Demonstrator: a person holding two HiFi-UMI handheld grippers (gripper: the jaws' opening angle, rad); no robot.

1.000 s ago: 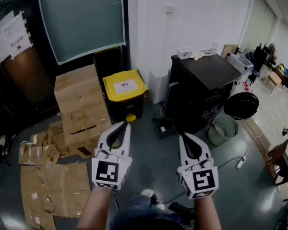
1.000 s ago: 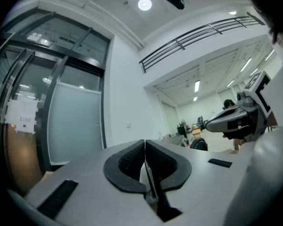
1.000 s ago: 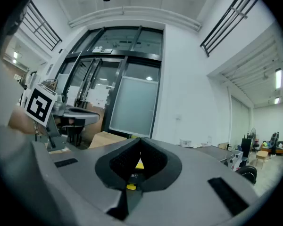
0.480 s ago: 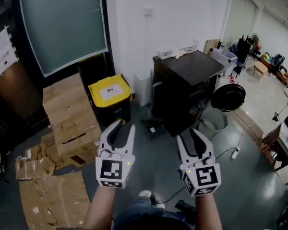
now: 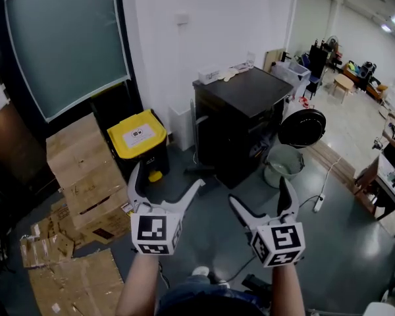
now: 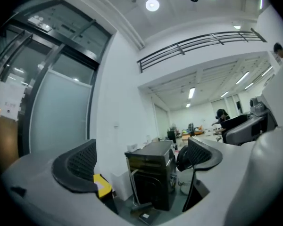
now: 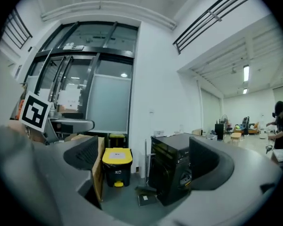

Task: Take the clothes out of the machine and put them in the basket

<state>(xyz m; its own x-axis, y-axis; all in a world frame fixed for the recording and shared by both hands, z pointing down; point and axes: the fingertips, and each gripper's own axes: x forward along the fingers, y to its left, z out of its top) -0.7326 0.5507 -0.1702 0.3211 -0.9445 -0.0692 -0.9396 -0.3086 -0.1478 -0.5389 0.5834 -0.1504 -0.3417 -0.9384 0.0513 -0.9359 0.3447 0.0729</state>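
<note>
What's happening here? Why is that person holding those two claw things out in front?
A person holds a two-jaw tool in each hand, the left gripper and the right gripper, both held level and pointing toward a black machine by the wall. Both pairs of jaws have just been opening and now stand wide apart with nothing between them. The machine's round door hangs open, and a pale basket sits on the floor just below it. The person hasn't reached the machine yet, so no clothes have been picked up.
</note>
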